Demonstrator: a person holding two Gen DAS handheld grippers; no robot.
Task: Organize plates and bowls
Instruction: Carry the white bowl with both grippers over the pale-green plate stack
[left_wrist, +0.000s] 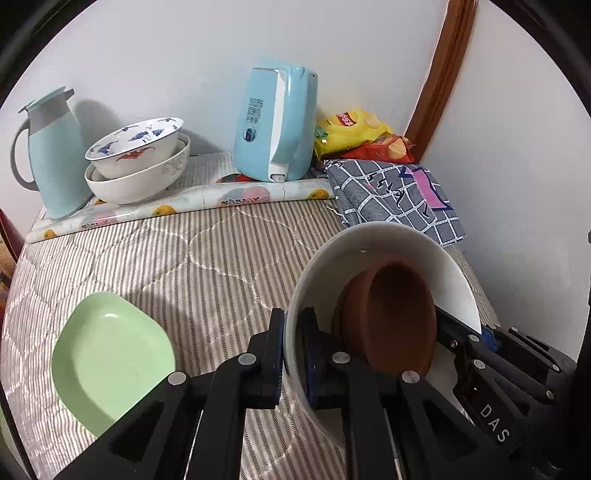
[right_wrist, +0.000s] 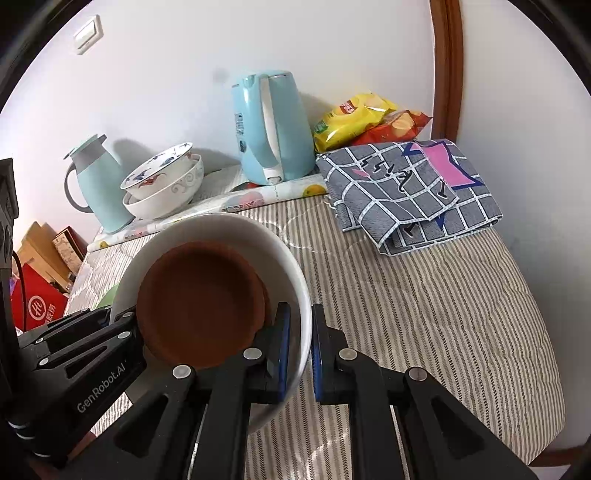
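Carrying, two-handed, a large white bowl with brown dishes nested inside, clear of the striped bed and tilted toward the left-wrist camera. Judged as the transport step of the tidying: load gathered, destination not yet reached. Probably bound for the stacked bowls at the far left of the bed, on the fruit-print mat between the pale blue jug and the blue kettle, though that is only a guess from the layout. Calling next for a level, matched travel of both hands, since a lag on either side would tip the bowl further and let the brown dishes slide; then a gentle lowering onto or beside the stack, away from the kettle and jug. Left lying on the near left of the bed: a green plate, untouched and well apart from the load. Off to the right, not in the path: a folded checked cloth and snack bags. Pinching the bowl's rim from opposite sides, each with one pad inside the wall and one outside: left tool clamped on the rim nearest its camera, right tool clamped on the facing rim. Both pitched steeply downward over the bed, left tool's body visible in the right-wrist view at the bowl's far edge.
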